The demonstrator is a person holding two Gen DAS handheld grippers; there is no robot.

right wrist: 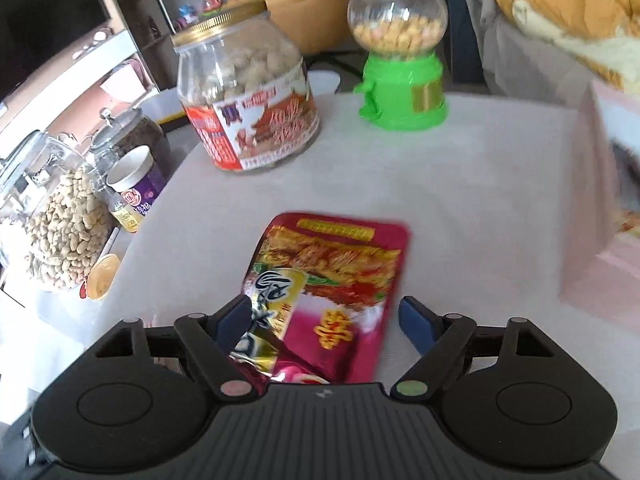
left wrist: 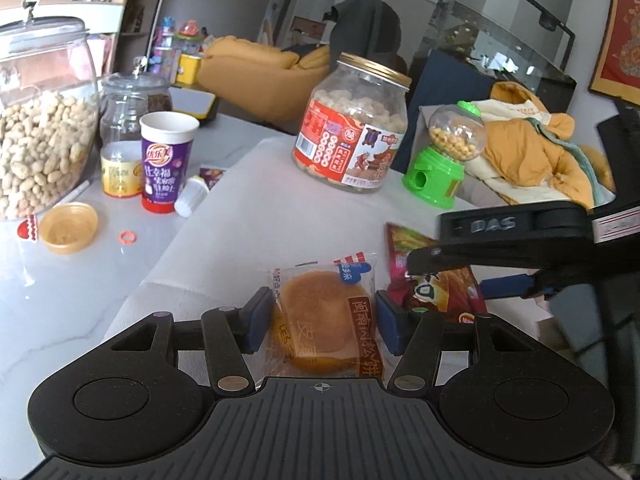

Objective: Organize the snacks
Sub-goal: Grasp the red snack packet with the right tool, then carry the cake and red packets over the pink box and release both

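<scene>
While straddling one wrapped pastry [left wrist: 326, 316], left gripper [left wrist: 322, 320] pads apparently touching; right gripper [right wrist: 322, 322] wide, unclamped over one red packet [right wrist: 332, 292].

Right tool [right wrist: 322, 322]: blue pads spread wide, red snack pouch [right wrist: 334, 292] lying flat on the desk [right wrist: 480, 200] between them, left pad at the pouch's edge, right pad clear of it. At 11 o'clock, gold-lidded biscuit jar [right wrist: 248, 100]. At 1 o'clock, green candy dispenser [right wrist: 400, 52]. At 9 o'clock, peanut jar [right wrist: 64, 232], purple cup [right wrist: 138, 184].
</scene>
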